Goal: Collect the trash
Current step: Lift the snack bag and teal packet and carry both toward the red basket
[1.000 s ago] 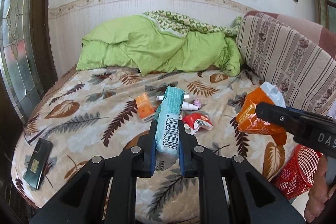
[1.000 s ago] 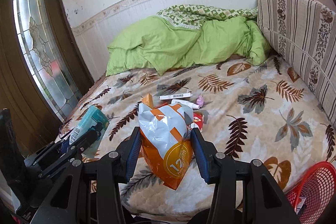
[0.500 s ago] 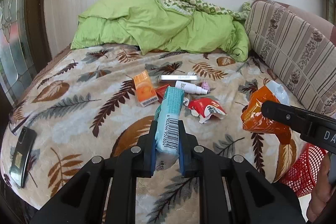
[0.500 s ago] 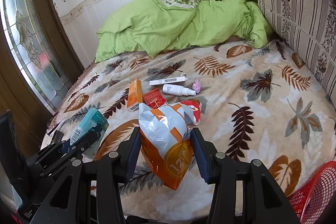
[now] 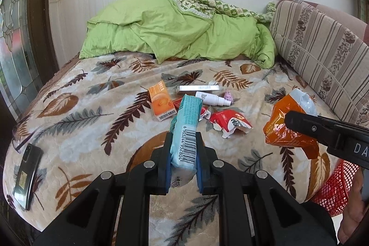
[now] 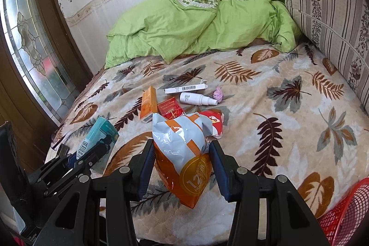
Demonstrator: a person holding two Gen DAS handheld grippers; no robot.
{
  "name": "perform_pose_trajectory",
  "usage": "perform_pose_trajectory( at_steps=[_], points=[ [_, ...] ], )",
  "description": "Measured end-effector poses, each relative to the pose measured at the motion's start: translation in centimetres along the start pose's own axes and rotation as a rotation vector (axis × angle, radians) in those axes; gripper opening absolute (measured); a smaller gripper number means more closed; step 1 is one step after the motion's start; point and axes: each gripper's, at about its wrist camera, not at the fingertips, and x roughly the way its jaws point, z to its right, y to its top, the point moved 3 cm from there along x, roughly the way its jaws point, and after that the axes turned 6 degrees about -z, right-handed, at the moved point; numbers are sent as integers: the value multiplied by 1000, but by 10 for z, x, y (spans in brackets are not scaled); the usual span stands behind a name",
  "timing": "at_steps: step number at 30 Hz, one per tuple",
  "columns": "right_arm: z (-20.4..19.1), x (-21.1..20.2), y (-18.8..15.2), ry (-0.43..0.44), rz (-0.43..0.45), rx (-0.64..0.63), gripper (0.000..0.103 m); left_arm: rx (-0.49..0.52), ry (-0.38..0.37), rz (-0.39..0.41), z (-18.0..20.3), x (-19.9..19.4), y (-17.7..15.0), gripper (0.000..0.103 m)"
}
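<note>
My left gripper (image 5: 183, 149) is shut on a teal tissue pack (image 5: 185, 128) held above the bed; it also shows in the right wrist view (image 6: 96, 142). My right gripper (image 6: 181, 153) is shut on an orange and silver snack bag (image 6: 182, 151), seen at right in the left wrist view (image 5: 286, 123). On the leaf-print bed lie an orange box (image 5: 160, 100), a red wrapper (image 5: 230, 122), a white spray bottle (image 5: 211, 99), a long white box (image 5: 198, 88), a pink scrap (image 5: 228, 95) and a red packet (image 6: 169, 107).
A red mesh basket (image 6: 346, 216) stands off the bed's front right corner. A dark phone (image 5: 26, 174) lies at the bed's front left edge. A green duvet (image 5: 175, 27) is piled at the back; a striped cushion (image 5: 322, 45) lines the right.
Both views have shifted and the trash on the bed sits lower in frame than a second ago. Both grippers keep their hold on the tissue pack and the snack bag.
</note>
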Motion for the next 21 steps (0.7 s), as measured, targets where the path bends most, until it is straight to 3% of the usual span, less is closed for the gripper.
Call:
perform_pose_trajectory(
  at_steps=[21],
  points=[
    [-1, -61, -6, 13, 104, -1, 51, 57, -2, 115, 31, -63, 9, 16]
  ],
)
